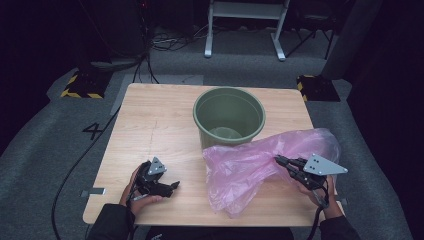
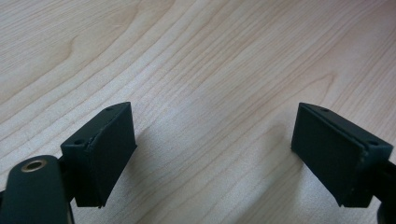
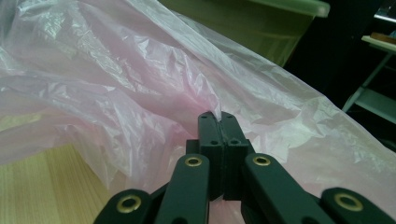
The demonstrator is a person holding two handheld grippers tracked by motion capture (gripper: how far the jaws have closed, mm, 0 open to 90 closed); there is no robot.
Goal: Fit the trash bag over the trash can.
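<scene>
- right tongs (image 1: 278, 160): jaws pressed together on a fold of the pink bag (image 1: 250, 165); in the right gripper view the film is pinched between the tips (image 3: 218, 122).
- bag: thin, crinkled, see-through pink plastic. most of it is draped over the right half of the bench (image 1: 150, 125), the near end lying on the wood, the far edge lying against the bucket's near side.
- the pinch is on the bag's right part, held off the bench.
- bucket (image 1: 229, 115): green, upright, mouth open, at the bench's far middle.
- left tongs (image 1: 175, 186): jaws wide apart, nothing between them. left gripper view shows bare wood grain between the two pads (image 2: 105, 154).
- left tongs lie low over the near left of the bench, well apart from bag and bucket.
- my left hand (image 1: 137, 187) is wrapped around that gripper's body; my right hand (image 1: 325, 192) is at the near right edge.
</scene>
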